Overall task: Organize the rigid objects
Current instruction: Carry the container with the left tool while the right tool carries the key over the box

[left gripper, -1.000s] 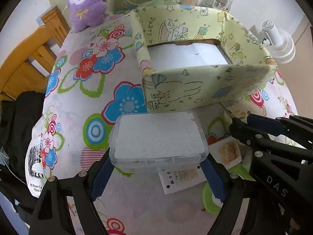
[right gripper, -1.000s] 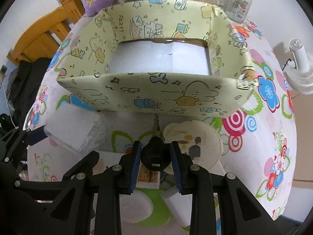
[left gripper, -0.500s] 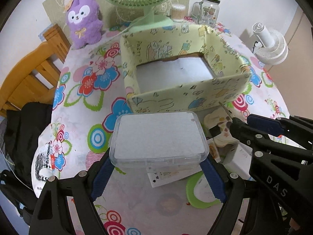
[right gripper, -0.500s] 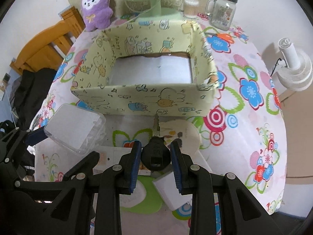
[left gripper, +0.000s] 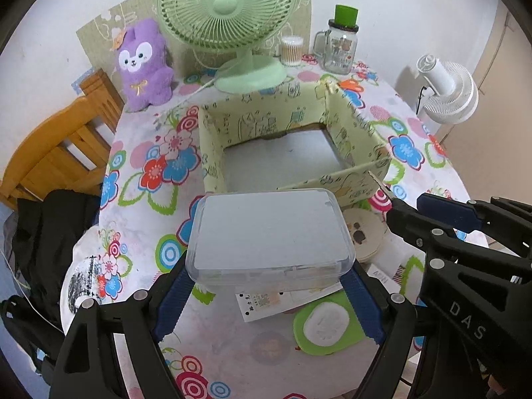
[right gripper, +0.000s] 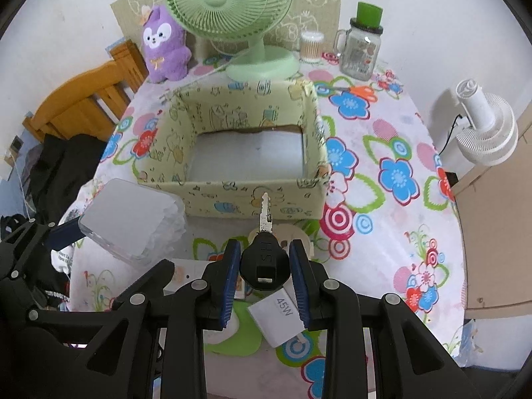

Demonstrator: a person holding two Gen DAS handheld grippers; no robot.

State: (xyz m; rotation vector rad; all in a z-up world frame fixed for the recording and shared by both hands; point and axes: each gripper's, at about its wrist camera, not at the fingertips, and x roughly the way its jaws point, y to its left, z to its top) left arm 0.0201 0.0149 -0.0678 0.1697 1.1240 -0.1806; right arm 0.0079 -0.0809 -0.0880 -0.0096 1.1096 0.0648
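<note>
My left gripper [left gripper: 266, 296] is shut on a clear plastic box [left gripper: 269, 236] and holds it above the table, just in front of the yellow cartoon-print bin [left gripper: 212, 136]. The clear box also shows in the right wrist view [right gripper: 129, 216]. My right gripper [right gripper: 264, 266] is shut on a black-headed key [right gripper: 264, 256], blade pointing at the bin [right gripper: 252, 196]. The bin is open-topped with a bare white floor. The right gripper shows in the left wrist view at the right [left gripper: 445, 212].
On the table below lie a round beige disc [left gripper: 364, 232], a white charger block [right gripper: 282, 319], a card [left gripper: 266, 302] and a green-and-white pad [left gripper: 327, 322]. Behind the bin stand a green fan [left gripper: 229, 10], purple plush [left gripper: 143, 63], glass jar [left gripper: 342, 46]. A wooden chair [left gripper: 56, 153] is left.
Both grippers have risen and drawn back from the bin, still holding the box and the key. The bin looks smaller and farther away; more of the table and back wall shows.
</note>
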